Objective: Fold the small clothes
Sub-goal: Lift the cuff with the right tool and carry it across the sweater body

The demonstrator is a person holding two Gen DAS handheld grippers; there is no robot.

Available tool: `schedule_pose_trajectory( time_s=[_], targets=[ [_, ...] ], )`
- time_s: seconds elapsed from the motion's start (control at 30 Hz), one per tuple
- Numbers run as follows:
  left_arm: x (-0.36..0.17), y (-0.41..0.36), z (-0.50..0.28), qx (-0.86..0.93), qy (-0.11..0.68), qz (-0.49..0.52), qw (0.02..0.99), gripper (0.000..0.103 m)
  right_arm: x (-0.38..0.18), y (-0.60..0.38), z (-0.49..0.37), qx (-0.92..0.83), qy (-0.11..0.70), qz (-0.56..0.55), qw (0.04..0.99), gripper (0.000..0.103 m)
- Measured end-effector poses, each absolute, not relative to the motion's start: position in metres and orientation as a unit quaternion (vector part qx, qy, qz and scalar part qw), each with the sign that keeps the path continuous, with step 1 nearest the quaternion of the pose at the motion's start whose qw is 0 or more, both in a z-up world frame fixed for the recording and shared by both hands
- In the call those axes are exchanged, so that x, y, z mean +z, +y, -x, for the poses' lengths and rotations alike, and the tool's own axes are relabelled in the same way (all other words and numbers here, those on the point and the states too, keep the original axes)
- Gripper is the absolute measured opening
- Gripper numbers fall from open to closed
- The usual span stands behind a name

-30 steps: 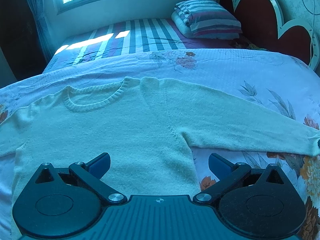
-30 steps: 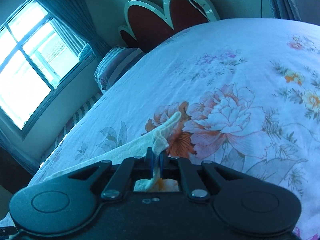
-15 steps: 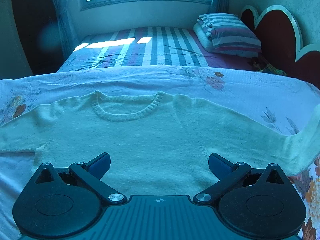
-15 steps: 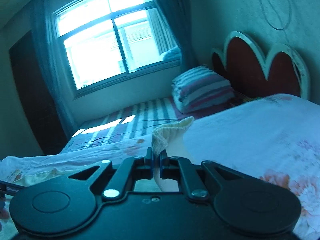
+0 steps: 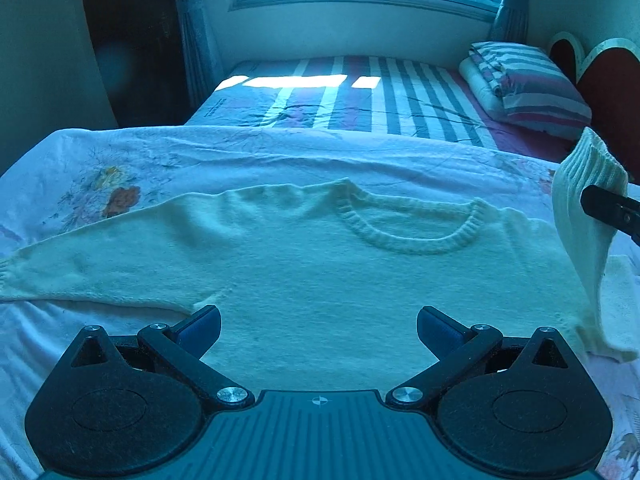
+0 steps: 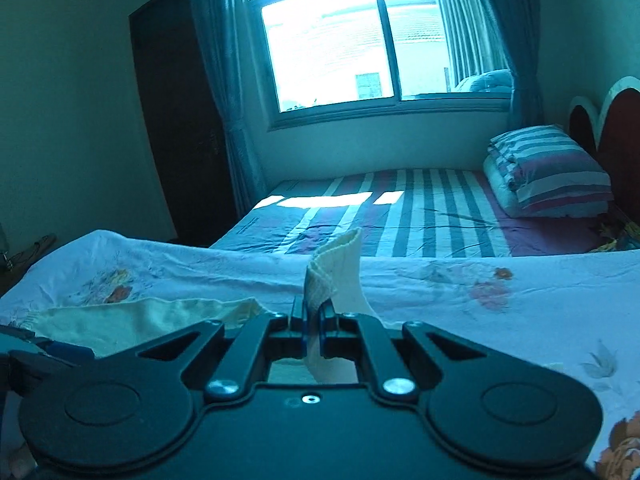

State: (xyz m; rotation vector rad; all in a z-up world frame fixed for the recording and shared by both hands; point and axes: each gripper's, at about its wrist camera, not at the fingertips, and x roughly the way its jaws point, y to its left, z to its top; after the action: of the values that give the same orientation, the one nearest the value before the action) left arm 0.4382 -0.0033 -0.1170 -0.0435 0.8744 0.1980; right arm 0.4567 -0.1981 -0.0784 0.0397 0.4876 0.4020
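Fold barely begun: cream knitted sweater (image 5: 320,280) flat on bed (image 5: 248,148), right gripper (image 6: 314,322) clamps raised sleeve cuff (image 6: 334,264), left gripper (image 5: 319,330) wide open, empty

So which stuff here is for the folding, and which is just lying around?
For the folding:
- cream sweater, spread on the floral sheet
- its sleeve cuff, pinched in the right gripper
- left gripper, open over the sweater

Just lying around:
- striped pillow
- striped mattress
- curtains
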Motion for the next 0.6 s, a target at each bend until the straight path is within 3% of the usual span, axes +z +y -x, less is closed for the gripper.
schedule_pose_trajectory(
  time_s=[0.4, 0.6],
  targets=[
    [-0.085, 0.077, -0.423, 0.123, 0.386, 0.028, 0.914, 0.103, -0.099, -0.092, -0.444, 0.216, 0.252, 0.024, 0.943, 0.007],
    [-0.094, 0.102, -0.422, 0.123, 0.393, 0.033, 0.911, 0.103, -0.121, -0.063, -0.461, 0.195, 0.27, 0.056, 0.941, 0.007]
  ],
)
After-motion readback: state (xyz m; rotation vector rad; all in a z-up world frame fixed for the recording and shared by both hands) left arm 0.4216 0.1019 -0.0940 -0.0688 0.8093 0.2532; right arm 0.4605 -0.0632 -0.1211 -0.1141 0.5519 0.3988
